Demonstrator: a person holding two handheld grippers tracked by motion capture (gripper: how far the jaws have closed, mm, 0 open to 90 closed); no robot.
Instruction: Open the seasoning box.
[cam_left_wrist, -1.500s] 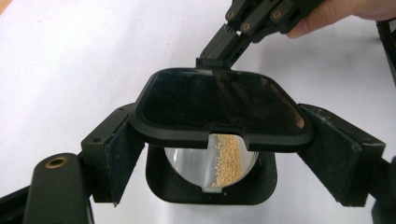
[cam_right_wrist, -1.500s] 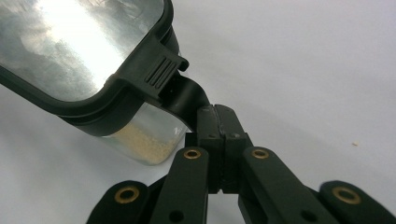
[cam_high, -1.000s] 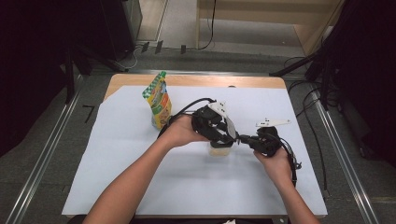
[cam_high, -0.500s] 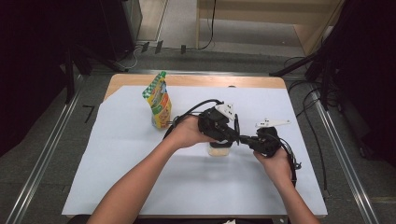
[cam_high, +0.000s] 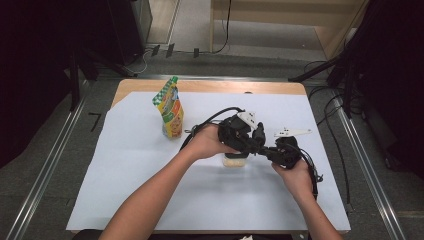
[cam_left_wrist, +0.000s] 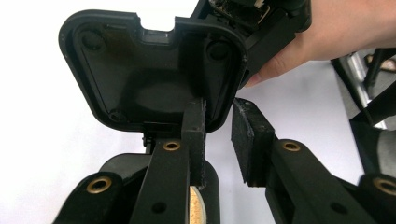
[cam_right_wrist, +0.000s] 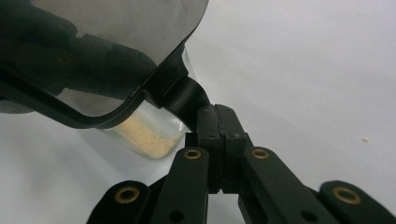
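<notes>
Black lid (cam_left_wrist: 154, 79) flipped up over clear container (cam_right_wrist: 149, 133), right gripper (cam_right_wrist: 217, 116) clamped on its tab — left gripper (cam_left_wrist: 219, 140) just beside lid edge, jaws parted after closing in.

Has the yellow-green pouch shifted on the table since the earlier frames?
No. The pouch stands upright at the same spot near the back left edge of the white sheet, just below the wooden table edge, as in both earlier high views.

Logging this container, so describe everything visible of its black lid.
The black lid looks like moulded plastic, a rounded square with a raised rim, a notch in one edge and a round hollow in its underside. It stands swung open above the clear container. The right gripper's fingers clamp a tab at its rim.
</notes>
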